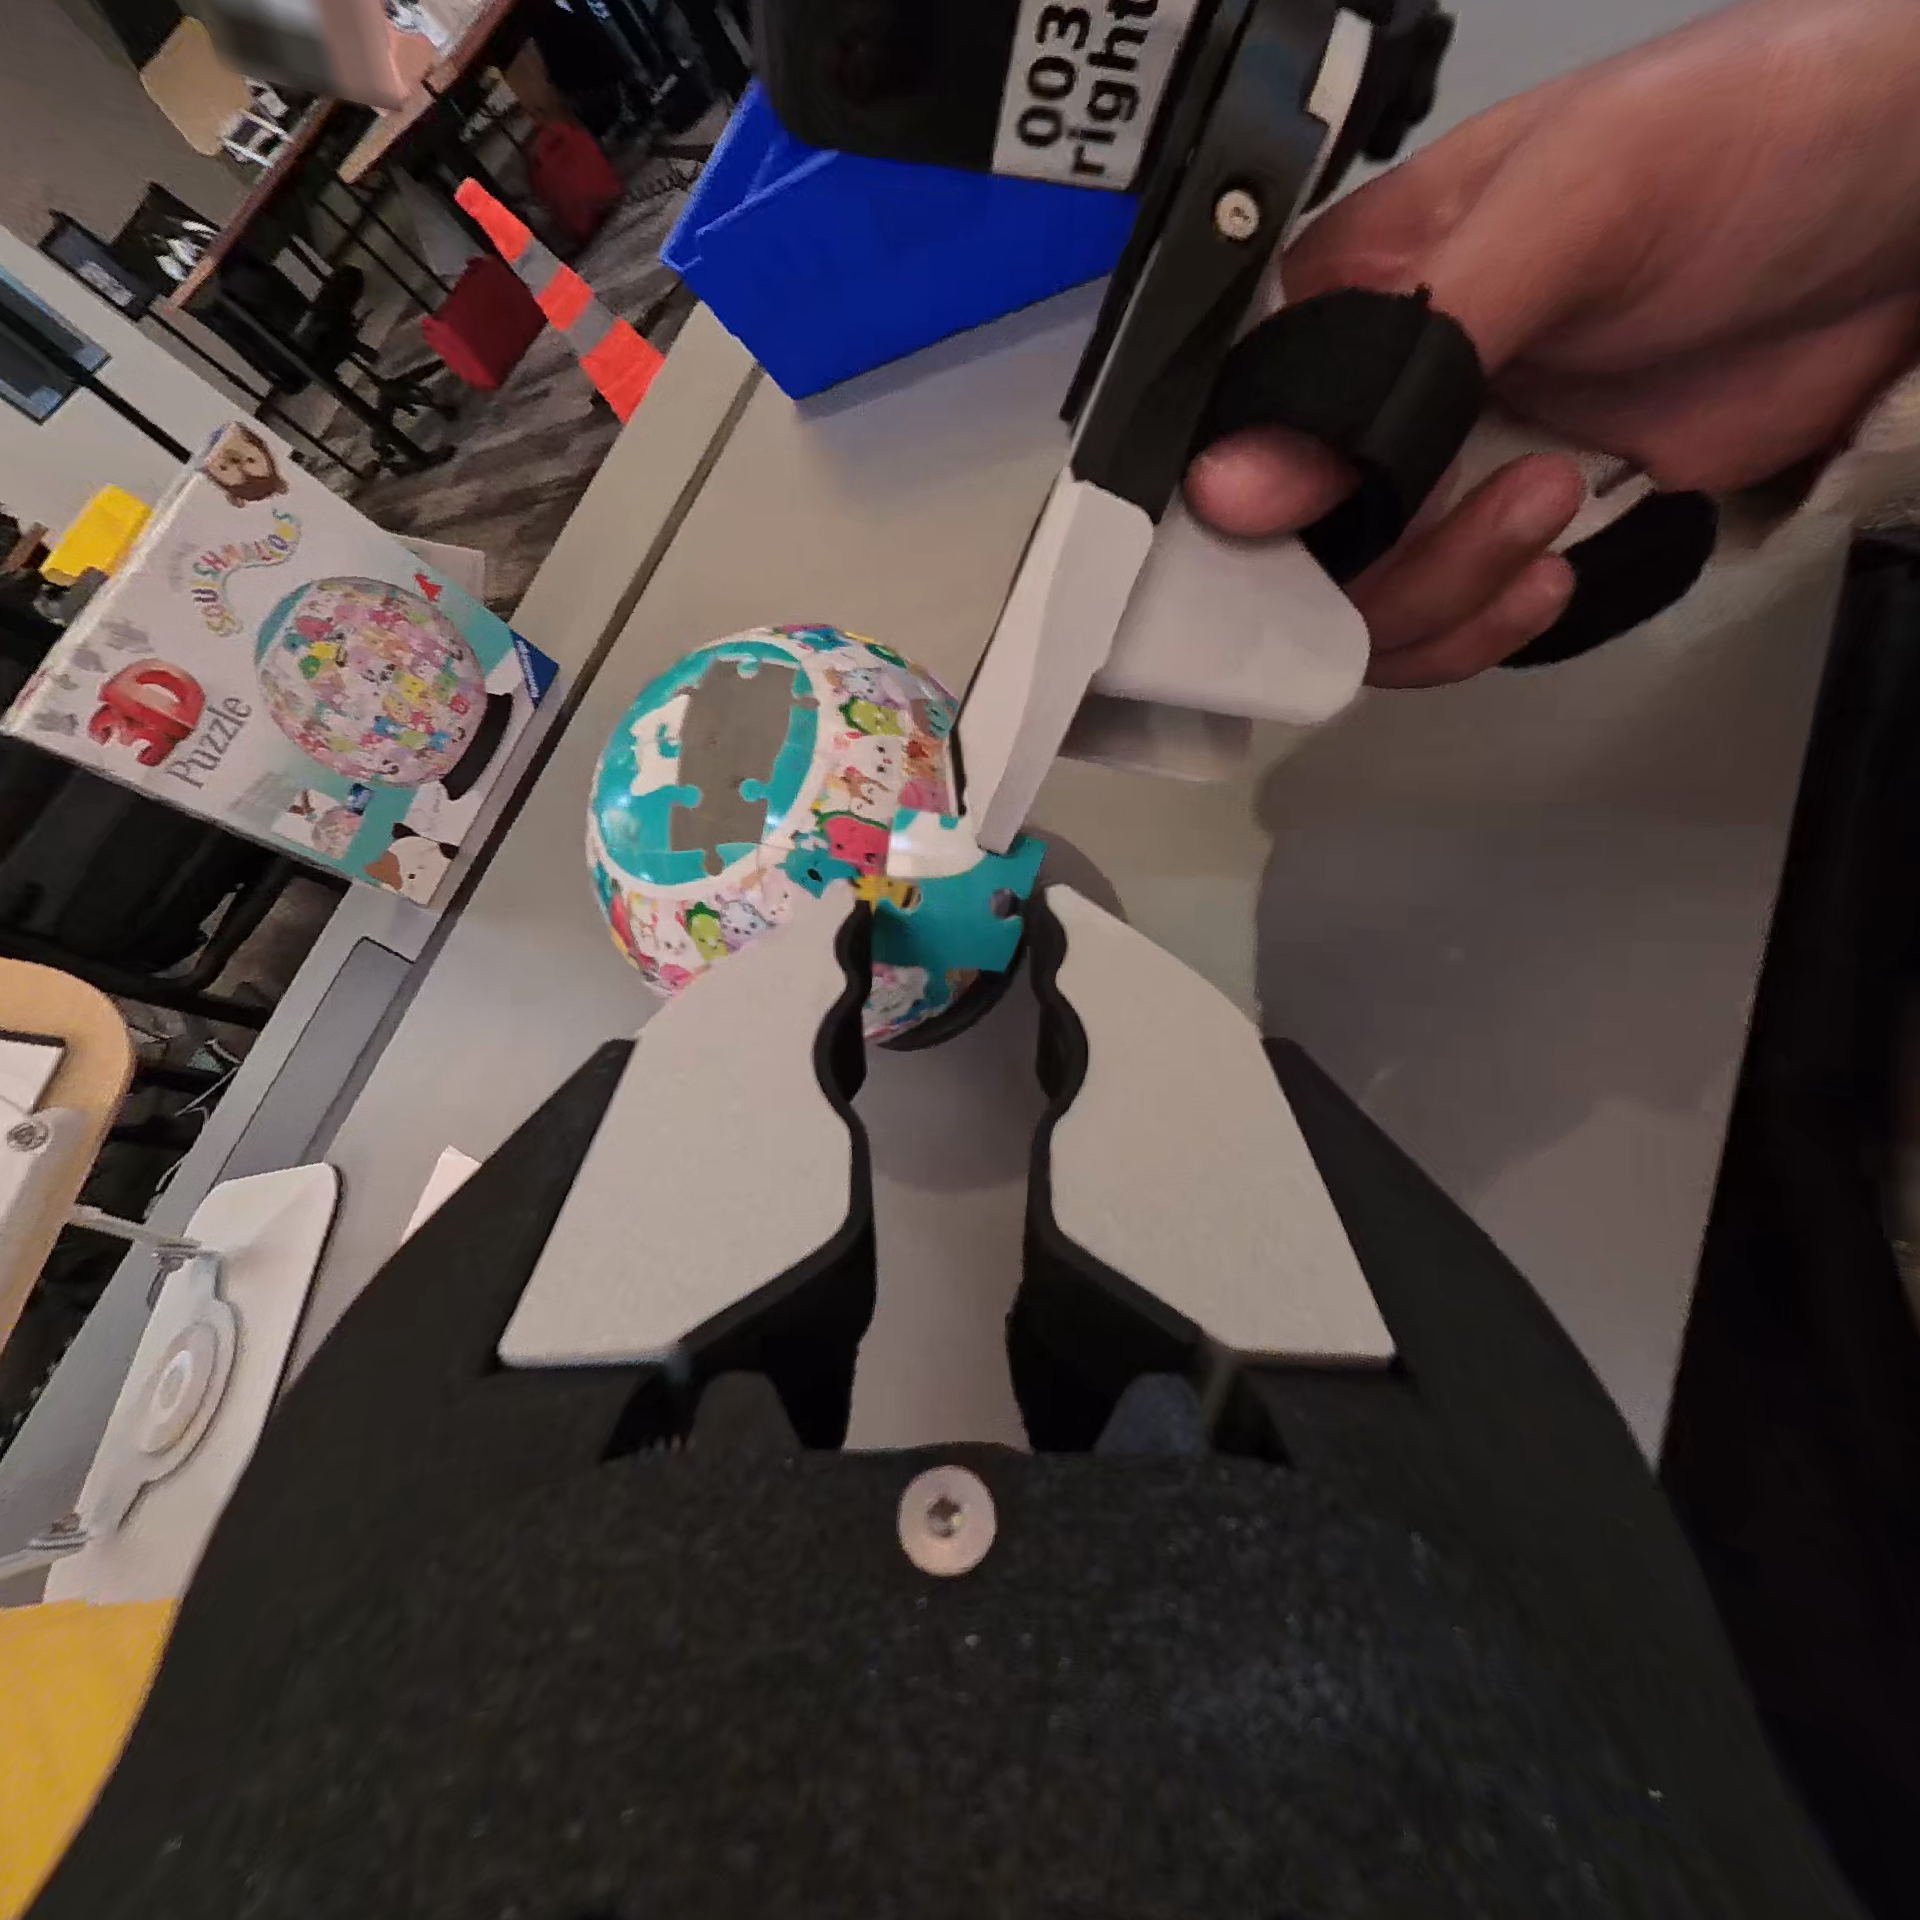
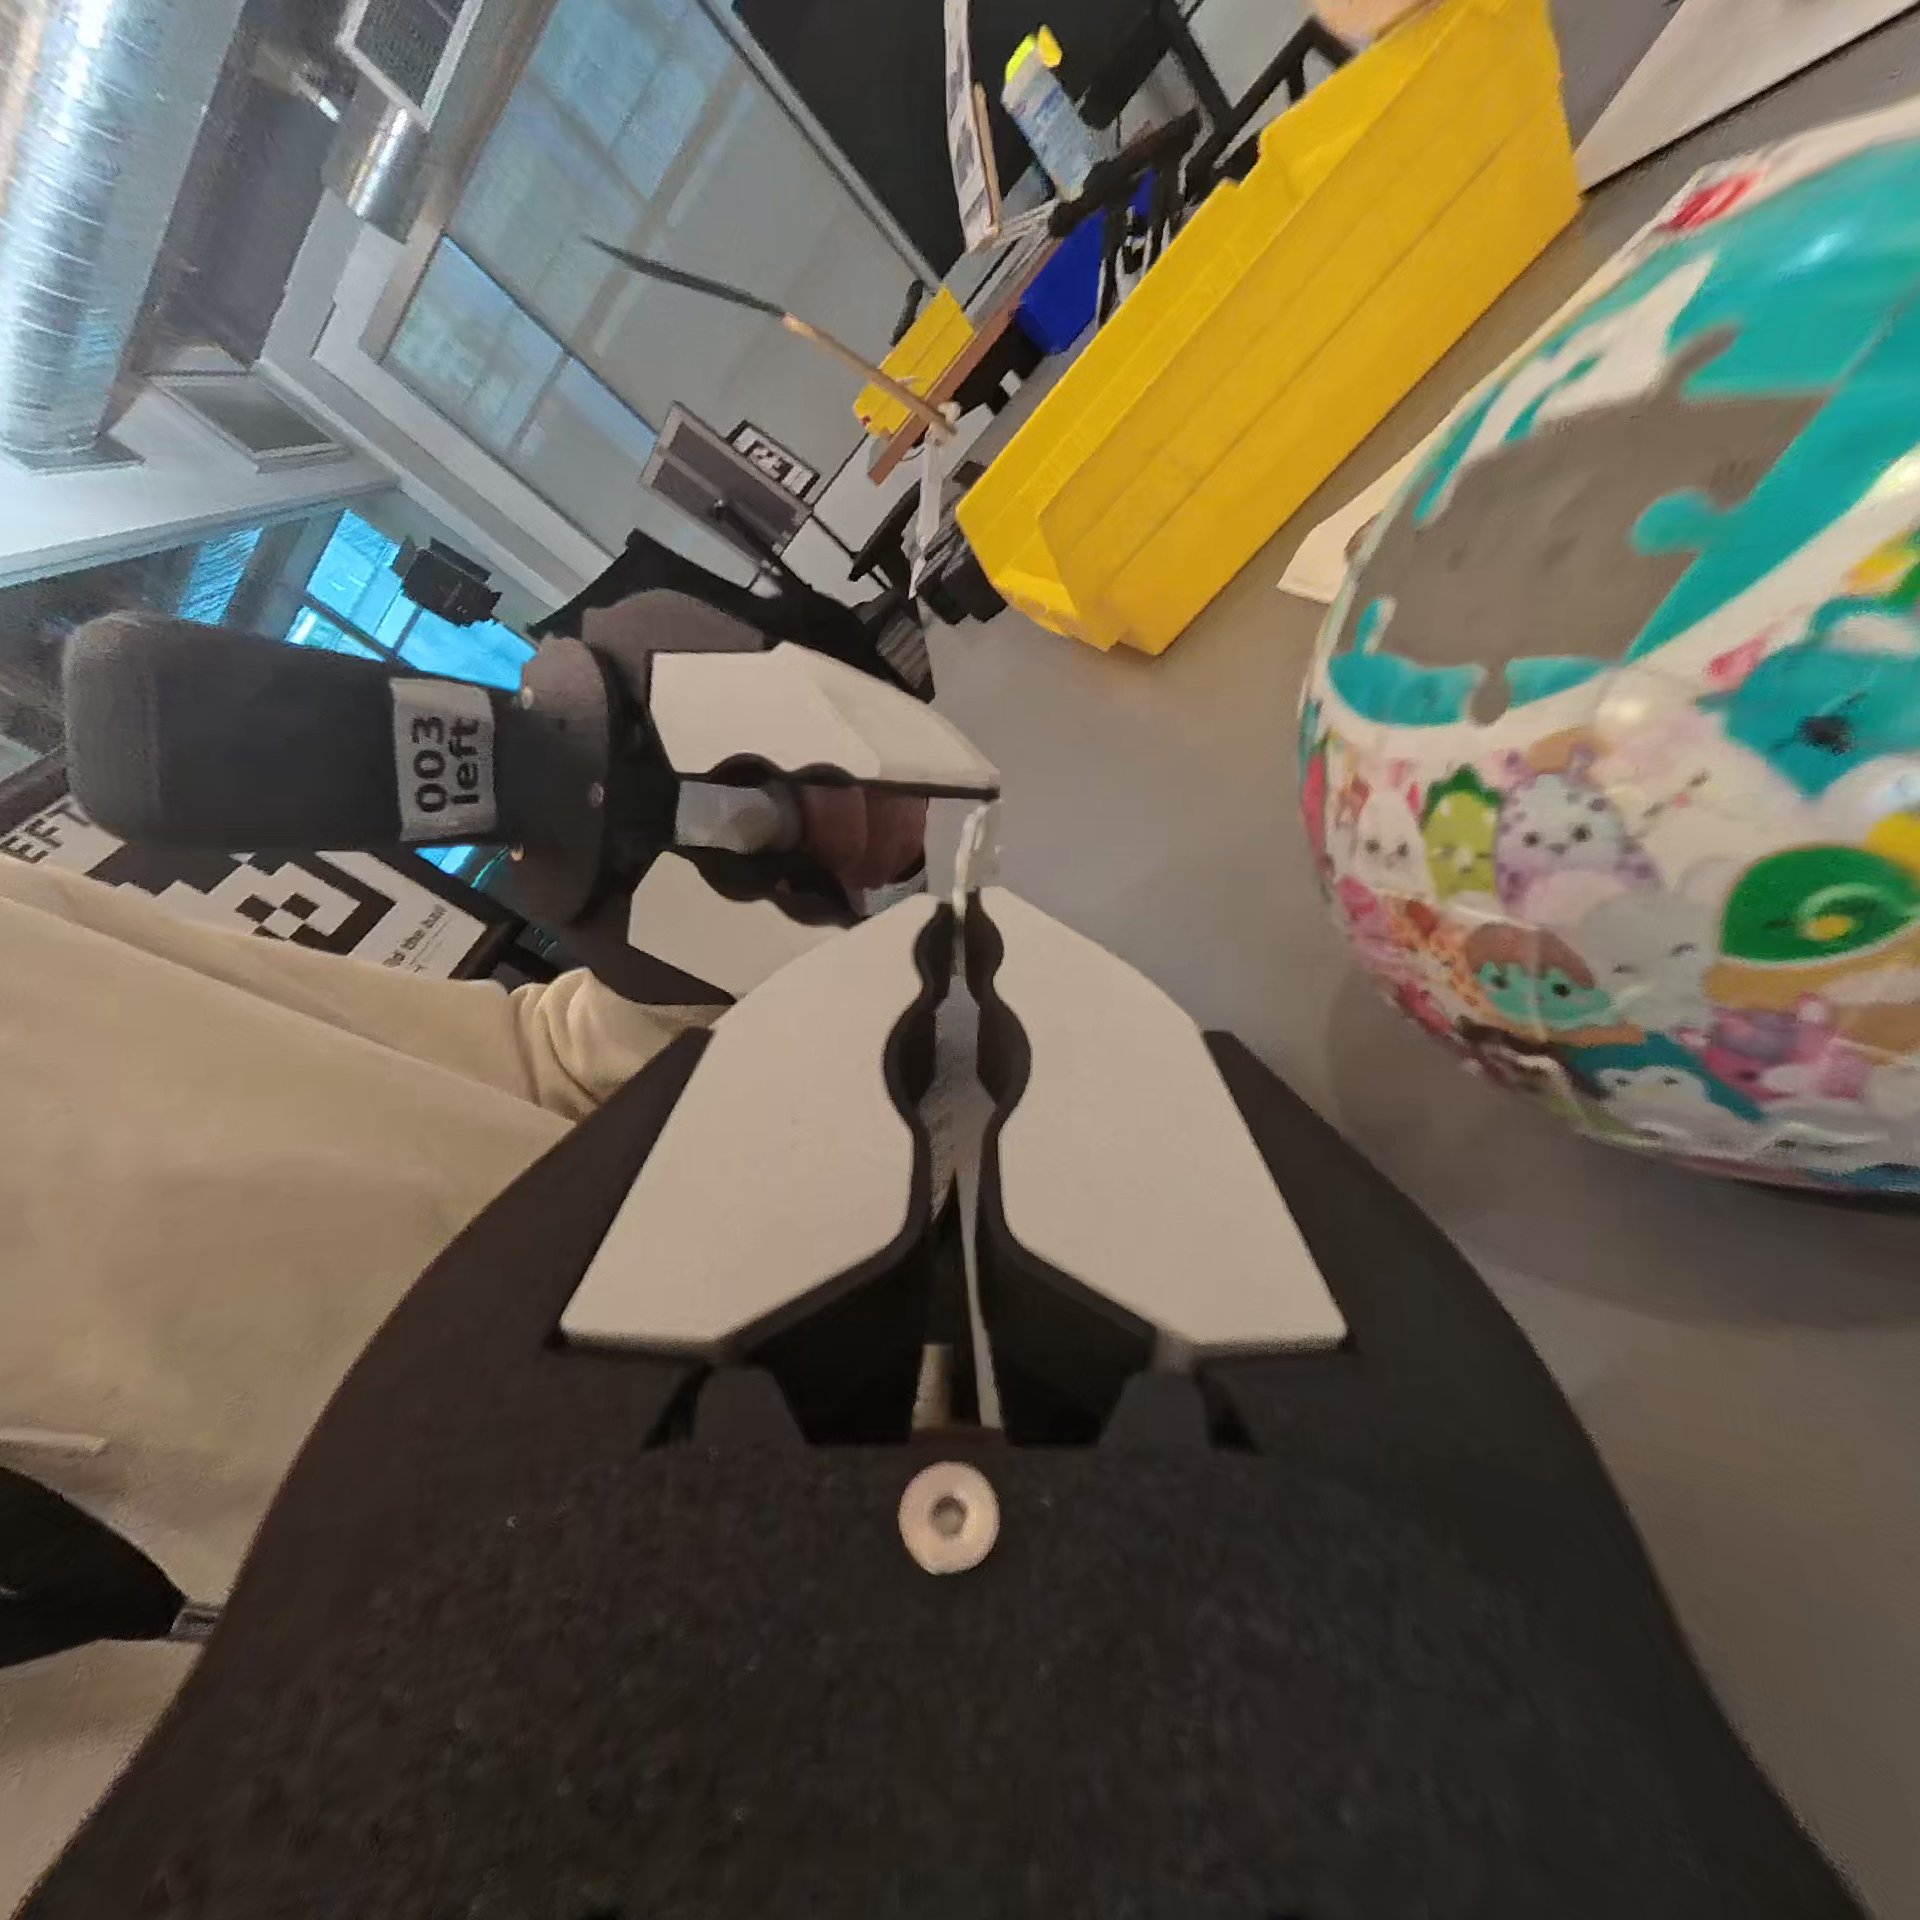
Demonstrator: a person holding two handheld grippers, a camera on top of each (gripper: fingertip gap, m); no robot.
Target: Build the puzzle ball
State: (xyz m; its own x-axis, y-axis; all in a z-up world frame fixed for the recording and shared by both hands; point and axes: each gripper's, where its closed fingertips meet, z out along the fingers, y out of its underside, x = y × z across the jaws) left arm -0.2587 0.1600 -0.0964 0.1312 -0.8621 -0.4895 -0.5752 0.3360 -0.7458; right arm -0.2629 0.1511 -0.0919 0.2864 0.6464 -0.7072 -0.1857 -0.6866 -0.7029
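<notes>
The puzzle ball [image 1: 727, 883] is colourful and sits on the grey table with a jagged hole [image 1: 727, 758] in its teal top. It also shows in the right wrist view [image 2: 1662, 810]. My right gripper [image 2: 958, 914] is shut on a thin teal puzzle piece [image 2: 974, 857], seen edge-on. In the left wrist view it [image 1: 992, 831] comes down from the top and holds the piece [image 1: 945, 925] just in front of the ball. My left gripper [image 1: 951, 904] has its jaws apart, one fingertip on each side of the piece. Whether they press on it is unclear.
The puzzle's box [image 1: 281, 675] stands at the left of the ball. A blue bin [image 1: 883, 260] sits behind it. A yellow bin [image 2: 1299, 364] lies on the table beyond the ball. An orange cone [image 1: 582, 301] stands on the floor. A person's hand [image 1: 1610, 343] holds the right gripper. The grippers are tip to tip, or close to it.
</notes>
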